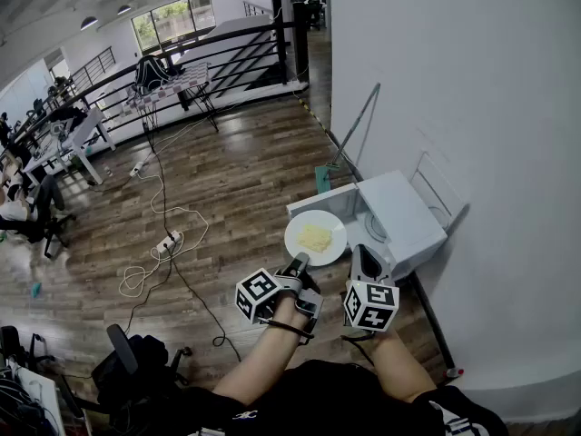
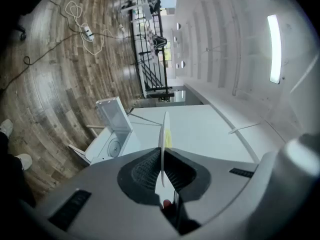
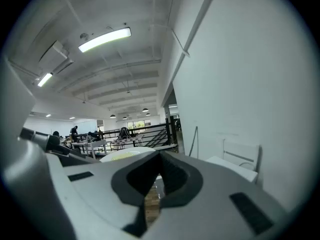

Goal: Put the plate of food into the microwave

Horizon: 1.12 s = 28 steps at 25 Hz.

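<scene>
I have the left gripper point(image 1: 299, 262) clamped on the near rim of the round white plate point(image 1: 315, 237). In the left gripper view that plate point(image 2: 163, 129) runs edge-on straight down the middle of the gripper point(image 2: 162, 160), with both dark ribbed pads point(image 2: 144, 170) pressed against it and only the plate's thickness between them. The yellow food point(image 1: 315, 238) lies in the middle of the plate, which sits face-up in the head view.

The plate is outside the white box-shaped microwave point(image 1: 407, 214), which stands on the wooden plank floor point(image 1: 227, 189) against the white wall point(image 1: 472, 107). Its door point(image 1: 320, 199) is swung open to the left, and the plate hangs in front of the open cavity, overlapping the door's lower edge from where I look down.

The right gripper point(image 1: 361, 255) holds nothing. In the right gripper view its jaws point(image 3: 159, 173) are drawn nearly together, leaving a thin slit through which I see floor, and it hovers just right of the plate, near the microwave's front.
</scene>
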Motion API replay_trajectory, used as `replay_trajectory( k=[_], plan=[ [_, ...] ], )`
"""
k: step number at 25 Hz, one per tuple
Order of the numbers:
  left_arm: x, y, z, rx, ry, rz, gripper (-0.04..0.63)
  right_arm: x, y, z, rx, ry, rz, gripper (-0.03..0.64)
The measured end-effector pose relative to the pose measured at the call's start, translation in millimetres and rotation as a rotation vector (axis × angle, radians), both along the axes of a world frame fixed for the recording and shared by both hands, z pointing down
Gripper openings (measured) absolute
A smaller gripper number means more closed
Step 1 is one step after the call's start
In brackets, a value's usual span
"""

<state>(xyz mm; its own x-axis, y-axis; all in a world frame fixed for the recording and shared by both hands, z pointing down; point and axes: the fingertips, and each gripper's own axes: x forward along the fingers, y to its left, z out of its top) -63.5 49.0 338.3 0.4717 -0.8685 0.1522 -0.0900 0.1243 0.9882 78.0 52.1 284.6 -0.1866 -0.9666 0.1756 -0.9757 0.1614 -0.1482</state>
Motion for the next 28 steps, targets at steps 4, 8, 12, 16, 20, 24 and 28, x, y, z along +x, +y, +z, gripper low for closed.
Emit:
replay_trajectory(
  k=[4,8,12,16,20,24,28],
  plan=[
    [0,0,-1,-0.002,0.001,0.004,0.012,-2,-2,0,-0.001,0.002,-0.003,0.012],
    [-7,1,1,-0.002,0.004,0.006,0.012,-10,-2,0,0.008,-0.014,-0.006,0.012],
    [-18,3,5,-0.003,0.006,0.001,0.012,-22,-1,2,0.018,-0.007,-0.007,0.012],
    [-33,8,5,-0.002,0.014,-0.002,0.012,-39,3,0,0.016,0.008,-0.020,0.012],
    [-49,10,8,-0.003,0.024,0.004,0.012,-58,4,4,0.009,0.030,-0.023,0.012],
    [-68,14,12,-0.005,0.031,0.007,0.012,-79,9,4,0.016,0.036,-0.021,0.012],
    [-87,19,19,-0.019,0.040,0.023,0.012,-101,14,6,0.016,0.047,-0.013,0.012]
  ],
)
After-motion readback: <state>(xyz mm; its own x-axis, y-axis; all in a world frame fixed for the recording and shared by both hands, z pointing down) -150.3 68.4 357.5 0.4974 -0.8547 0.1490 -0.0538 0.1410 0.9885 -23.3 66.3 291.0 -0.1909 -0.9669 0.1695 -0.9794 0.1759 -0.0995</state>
